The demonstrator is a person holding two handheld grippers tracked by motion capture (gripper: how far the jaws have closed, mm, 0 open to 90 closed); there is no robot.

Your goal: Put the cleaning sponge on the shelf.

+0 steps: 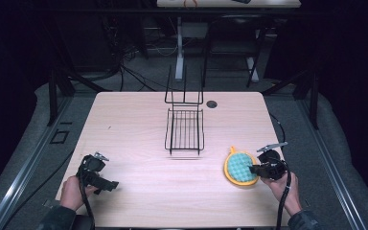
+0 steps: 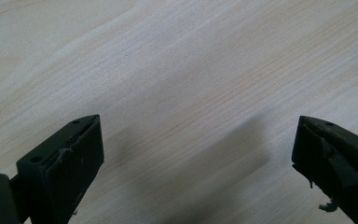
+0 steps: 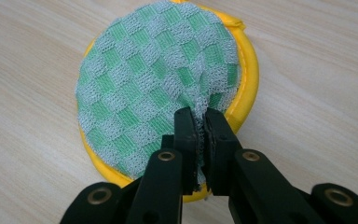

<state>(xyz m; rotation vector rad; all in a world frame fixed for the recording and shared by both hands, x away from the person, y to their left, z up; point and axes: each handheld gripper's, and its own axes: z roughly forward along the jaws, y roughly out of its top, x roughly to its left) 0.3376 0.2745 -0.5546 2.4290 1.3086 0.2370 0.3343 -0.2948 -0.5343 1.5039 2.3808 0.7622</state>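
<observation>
With the right gripper [image 3: 196,122] closed on a pinch of the green-and-white checked mesh face of the round, yellow-rimmed scouring pad [image 3: 154,79], the step in hand reads as the grasp itself, made but with no lift yet. The pad [image 1: 242,167] lies flat on the pale wood-grain table [image 1: 139,124] near its right front corner, well apart from the black wire rack [image 1: 185,129] standing at the table's middle. The mesh is puckered up into the jaws at the pad's near edge; the yellow rim beneath looks to be outside the pinch. The left gripper [image 2: 196,154] has its jaws wide apart over bare table, holding nothing; in the high view it sits at the front left [image 1: 96,172]. The pad is a disc, so it has no true long axis; mesh face up, small yellow tab toward the far side. Next move, as judged: raise slowly, checking that the whole pad follows the mesh, then carry toward the rack if that is the goal.
</observation>
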